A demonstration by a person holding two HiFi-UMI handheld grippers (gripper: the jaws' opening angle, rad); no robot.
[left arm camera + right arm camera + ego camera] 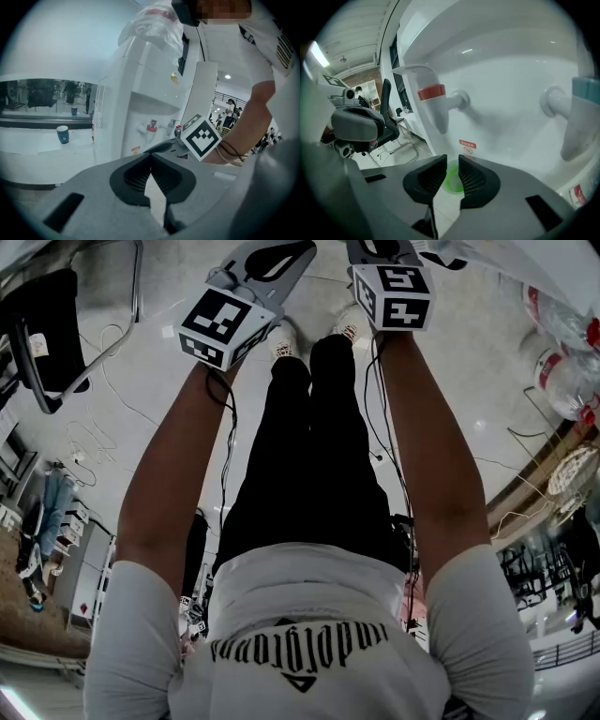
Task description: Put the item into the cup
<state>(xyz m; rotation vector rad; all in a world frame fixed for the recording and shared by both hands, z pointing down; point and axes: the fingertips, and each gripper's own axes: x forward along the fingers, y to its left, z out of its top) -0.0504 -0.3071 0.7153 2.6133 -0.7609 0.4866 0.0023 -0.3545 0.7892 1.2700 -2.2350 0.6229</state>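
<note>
**White water machine and two tongs**

White counter (28,145) on the left carries a blue cup (62,134), toward its right end. Beside it stands the water machine (140,93), with a red tap (432,96) and a blue tap (581,108). On the left, the left tongs (150,161) are pinched together on nothing. Over on the right, the right tongs (451,174) stand a little apart. A green cup (452,180) shows through the gap, below the red tap.
</note>
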